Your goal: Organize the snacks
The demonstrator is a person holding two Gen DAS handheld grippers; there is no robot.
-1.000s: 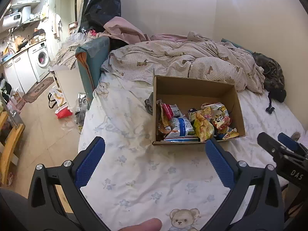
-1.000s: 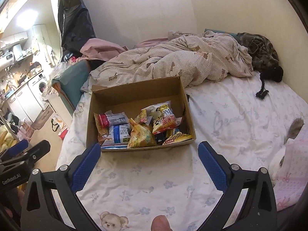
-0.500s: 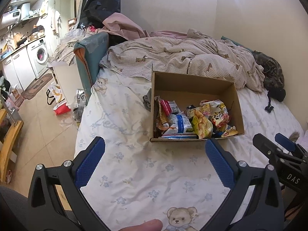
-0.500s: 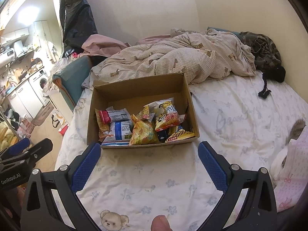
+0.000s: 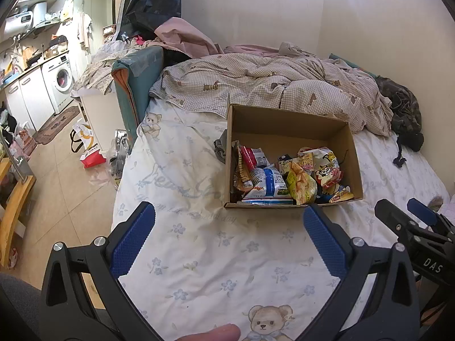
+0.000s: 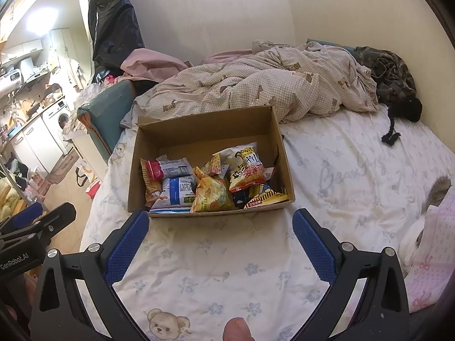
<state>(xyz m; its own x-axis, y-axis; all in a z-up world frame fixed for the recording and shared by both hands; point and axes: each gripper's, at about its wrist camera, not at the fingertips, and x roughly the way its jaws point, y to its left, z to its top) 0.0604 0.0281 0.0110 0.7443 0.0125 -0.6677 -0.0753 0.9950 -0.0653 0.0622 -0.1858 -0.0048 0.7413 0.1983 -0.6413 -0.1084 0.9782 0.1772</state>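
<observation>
Broadly, room: cream walls on the far and right sides; a kitchen area far left with white cabinets and a washing machine [image 5: 63, 79]; tiled floor [image 5: 57, 170] with bags beside the bed.
Bed: a white sheet [image 5: 199, 255] printed with small blue flowers and teddy bears covers the whole near surface.
Duvet: a checked, crumpled duvet [image 5: 270, 85] is bunched along the far end, dark camouflage clothing [image 6: 392, 71] at its right.
Box: an open cardboard box [image 6: 199, 130] sits on the sheet just near of the duvet, its far half bare.
Snacks: the snack packets [image 6: 210, 182] are heaped against the box's near wall.
Left gripper [image 5: 229, 218]: jaws wide apart, holding nothing, above the sheet near the box.
Right gripper [image 6: 220, 224]: jaws likewise spread and unloaded, just near of the box.
</observation>
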